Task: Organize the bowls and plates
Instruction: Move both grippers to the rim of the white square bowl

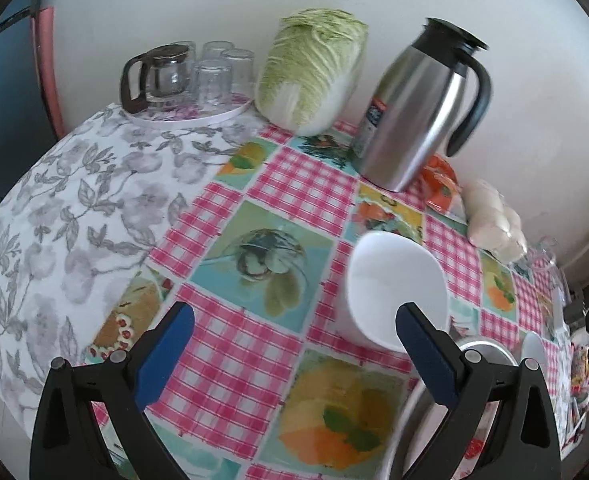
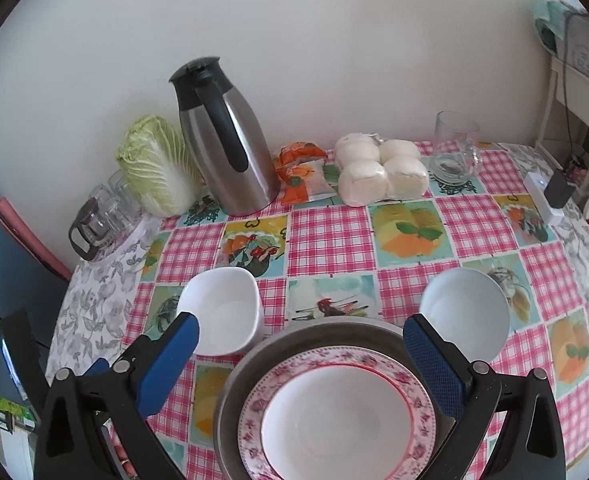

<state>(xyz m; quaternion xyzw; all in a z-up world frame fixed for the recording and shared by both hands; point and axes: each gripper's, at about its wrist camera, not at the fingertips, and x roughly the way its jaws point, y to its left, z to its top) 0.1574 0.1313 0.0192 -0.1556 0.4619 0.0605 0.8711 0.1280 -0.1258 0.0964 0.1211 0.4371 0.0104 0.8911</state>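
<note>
Two grippers are spread wide and hold nothing. Your left gripper (image 1: 294, 320) hovers over the checked tablecloth (image 1: 290, 184); ahead and to its left sits a round tray (image 1: 222, 114) of glasses, straight ahead leans a cabbage (image 1: 310, 72), and ahead to its right stands a steel jug (image 1: 418, 108). The square white bowl (image 1: 394, 280) lies just beyond its right finger (image 1: 422, 344). Your right gripper (image 2: 300, 328) hangs above a floral plate (image 2: 334, 420), which rests inside a grey metal dish (image 2: 234, 380) directly below and between its fingers. That square white bowl (image 2: 222, 312) sits just past its left finger (image 2: 170, 356), and a round white bowl (image 2: 466, 312) sits just past its right finger (image 2: 434, 364), both beside the dish.
</note>
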